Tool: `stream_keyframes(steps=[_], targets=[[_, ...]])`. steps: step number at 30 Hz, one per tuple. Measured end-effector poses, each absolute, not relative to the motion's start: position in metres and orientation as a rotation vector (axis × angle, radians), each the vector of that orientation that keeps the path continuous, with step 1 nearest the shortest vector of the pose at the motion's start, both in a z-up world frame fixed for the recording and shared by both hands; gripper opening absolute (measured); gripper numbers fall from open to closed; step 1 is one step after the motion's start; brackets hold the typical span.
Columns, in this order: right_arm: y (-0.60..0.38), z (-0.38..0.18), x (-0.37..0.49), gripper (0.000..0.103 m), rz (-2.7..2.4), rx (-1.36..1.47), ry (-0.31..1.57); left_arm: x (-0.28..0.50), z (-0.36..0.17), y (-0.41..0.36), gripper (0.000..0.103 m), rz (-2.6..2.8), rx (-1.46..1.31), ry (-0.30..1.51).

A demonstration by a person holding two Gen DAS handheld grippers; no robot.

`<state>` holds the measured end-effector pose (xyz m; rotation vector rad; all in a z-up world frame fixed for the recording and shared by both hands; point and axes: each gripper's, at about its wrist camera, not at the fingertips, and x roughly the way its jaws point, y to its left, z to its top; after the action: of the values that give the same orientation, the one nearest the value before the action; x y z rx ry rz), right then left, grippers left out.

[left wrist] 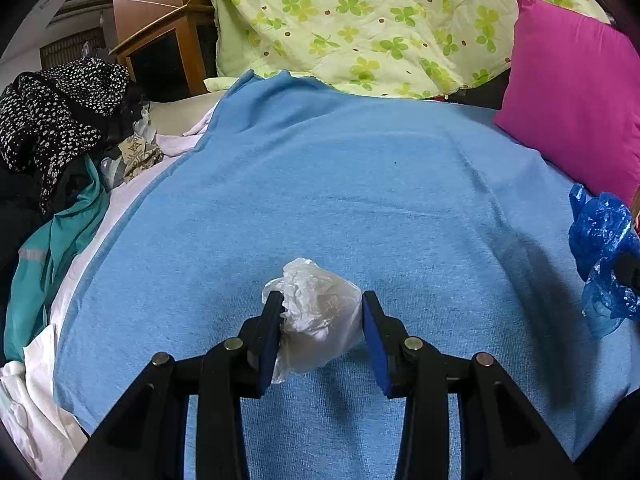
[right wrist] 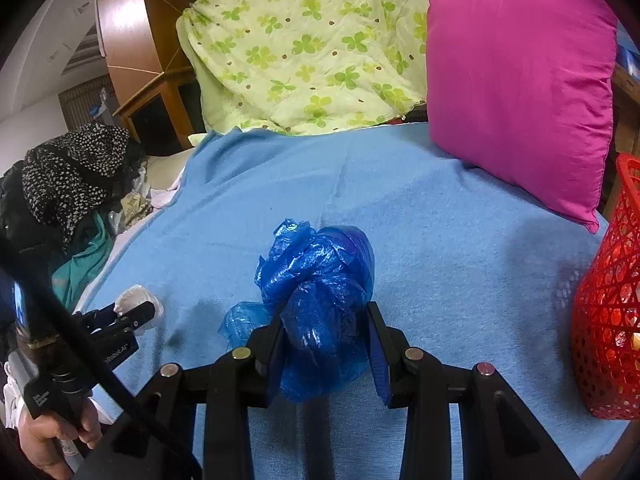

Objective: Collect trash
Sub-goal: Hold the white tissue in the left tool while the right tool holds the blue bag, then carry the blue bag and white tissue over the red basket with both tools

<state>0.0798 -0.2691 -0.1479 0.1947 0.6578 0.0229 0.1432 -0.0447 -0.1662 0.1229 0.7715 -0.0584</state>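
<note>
My left gripper [left wrist: 322,300] is shut on a crumpled white plastic wad [left wrist: 320,316] and holds it just above the blue blanket [left wrist: 360,184]. My right gripper [right wrist: 326,310] is shut on a crumpled blue plastic bag [right wrist: 320,284], also over the blanket. In the right wrist view the left gripper [right wrist: 136,308] shows at lower left with the white wad [right wrist: 132,296] between its fingers. The blue bag also shows at the right edge of the left wrist view [left wrist: 600,248].
A red mesh basket [right wrist: 608,320] stands at the bed's right edge. A magenta pillow [right wrist: 516,80] and a green flowered quilt [right wrist: 304,48] lie at the far side. A pile of clothes [left wrist: 60,140] lies on the left, with a wooden cabinet [left wrist: 160,40] behind.
</note>
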Motion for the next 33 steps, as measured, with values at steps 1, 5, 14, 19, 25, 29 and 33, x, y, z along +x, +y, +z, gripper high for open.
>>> stream_keyframes(steps=[1,5,14,19,25,29,33], targets=[[-0.270,-0.148,0.079,0.039,0.022,0.198,0.656,0.143,-0.166,-0.045,0.041,-0.062,0.121,0.770],[-0.275,-0.146,0.076,0.039,0.019,0.204,0.646,0.140,-0.165,-0.048,0.041,-0.072,0.128,0.757],[-0.291,-0.140,0.066,0.039,0.004,0.229,0.619,0.134,-0.163,-0.058,0.041,-0.099,0.151,0.727],[-0.299,-0.138,0.062,0.039,0.000,0.246,0.608,0.130,-0.164,-0.066,0.041,-0.112,0.167,0.722],[-0.305,-0.136,0.059,0.039,-0.006,0.244,0.598,0.120,-0.164,-0.079,0.041,-0.140,0.215,0.698],[-0.308,-0.133,0.052,0.039,-0.010,0.258,0.580,0.114,-0.160,-0.085,0.041,-0.170,0.232,0.674],[-0.313,-0.129,0.046,0.039,-0.022,0.271,0.559,0.107,-0.152,-0.089,0.041,-0.198,0.226,0.678]])
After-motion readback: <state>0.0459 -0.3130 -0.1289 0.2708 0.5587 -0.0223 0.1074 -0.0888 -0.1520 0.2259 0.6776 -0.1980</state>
